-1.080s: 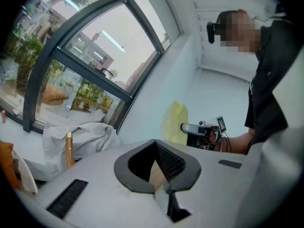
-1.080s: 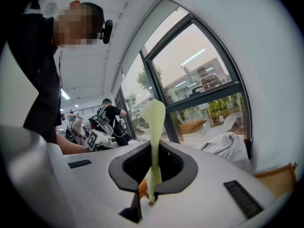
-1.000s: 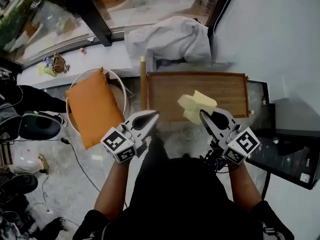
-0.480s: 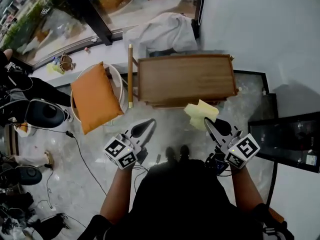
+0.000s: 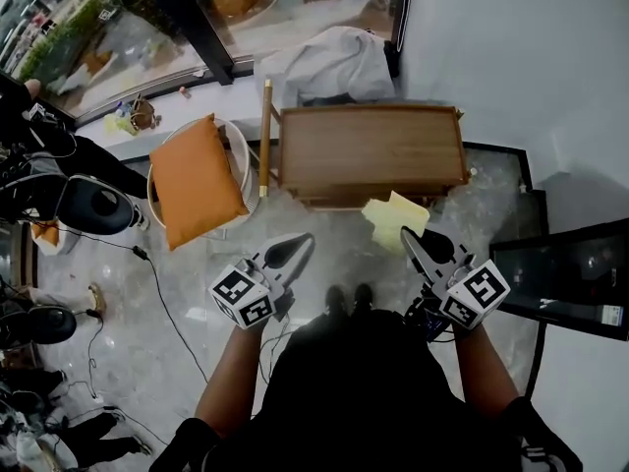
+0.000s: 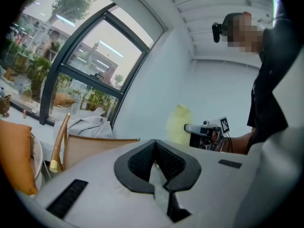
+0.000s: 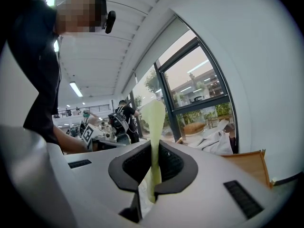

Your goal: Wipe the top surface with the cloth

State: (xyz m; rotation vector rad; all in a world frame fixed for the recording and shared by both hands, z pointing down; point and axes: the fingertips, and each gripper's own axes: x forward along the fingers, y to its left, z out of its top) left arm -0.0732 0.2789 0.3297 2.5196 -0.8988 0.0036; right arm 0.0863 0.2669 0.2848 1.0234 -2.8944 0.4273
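holding the cloth (image 5: 393,220) by its edge in my right gripper (image 5: 409,240), jaws clamped | left gripper (image 5: 297,246) closed, empty | cloth looks light, limp; edge pinch suits | off table top (image 5: 369,150) near edge

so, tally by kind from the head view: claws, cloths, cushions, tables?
claws: 2 (left claw shut, empty; right claw shut on the yellow cloth)
yellow cloth: 1
orange cushion: 1
wooden table: 1
total: 5
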